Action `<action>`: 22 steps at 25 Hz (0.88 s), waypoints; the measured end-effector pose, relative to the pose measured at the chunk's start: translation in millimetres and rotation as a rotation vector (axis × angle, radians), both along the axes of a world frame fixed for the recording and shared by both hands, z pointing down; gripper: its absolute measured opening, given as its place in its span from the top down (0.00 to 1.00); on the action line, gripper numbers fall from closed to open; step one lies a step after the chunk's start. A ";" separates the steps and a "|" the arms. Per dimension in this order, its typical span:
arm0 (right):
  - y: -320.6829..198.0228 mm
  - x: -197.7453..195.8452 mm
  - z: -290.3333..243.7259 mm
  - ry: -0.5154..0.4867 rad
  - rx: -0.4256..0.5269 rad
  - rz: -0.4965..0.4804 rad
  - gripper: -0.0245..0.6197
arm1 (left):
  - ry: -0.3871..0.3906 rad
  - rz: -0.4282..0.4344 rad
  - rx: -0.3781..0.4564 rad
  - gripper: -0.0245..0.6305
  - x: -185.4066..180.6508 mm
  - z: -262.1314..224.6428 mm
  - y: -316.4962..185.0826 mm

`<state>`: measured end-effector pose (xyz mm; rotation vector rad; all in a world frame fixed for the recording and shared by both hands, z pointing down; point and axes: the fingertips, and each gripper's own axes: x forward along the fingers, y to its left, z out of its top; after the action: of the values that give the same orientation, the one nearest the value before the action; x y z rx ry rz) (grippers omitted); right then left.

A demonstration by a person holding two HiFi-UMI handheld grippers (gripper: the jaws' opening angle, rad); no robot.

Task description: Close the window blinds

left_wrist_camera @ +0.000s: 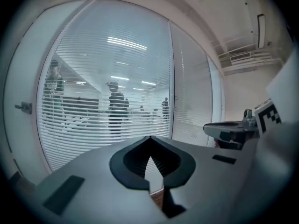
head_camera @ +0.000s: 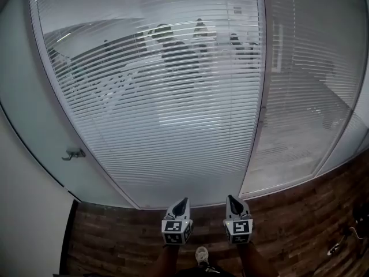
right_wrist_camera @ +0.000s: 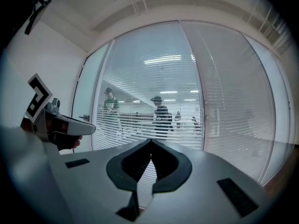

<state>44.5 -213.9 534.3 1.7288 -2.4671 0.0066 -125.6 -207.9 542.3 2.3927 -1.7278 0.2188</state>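
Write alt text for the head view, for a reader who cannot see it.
The left hand-held gripper and right hand-held gripper, both shut and empty, point toward window blinds whose open slats show a person beyond.

The head view looks steeply down from above, close before the white horizontal-slat window blinds (head_camera: 155,108). The left gripper view and the right gripper view sit lower, side by side, facing those blinds nearly level. All three share the part of the blinds left of the grey upright frame post (head_camera: 261,97)
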 end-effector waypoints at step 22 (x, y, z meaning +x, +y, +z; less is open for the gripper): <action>-91.3 -16.0 0.5 -0.049 -0.064 0.041 0.96 | -0.022 0.090 0.083 0.97 1.2 -23.8 -110.6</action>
<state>28.4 -305.2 534.8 1.7727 -2.4368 0.1326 -124.3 -318.5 518.5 2.5401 -1.6712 0.1900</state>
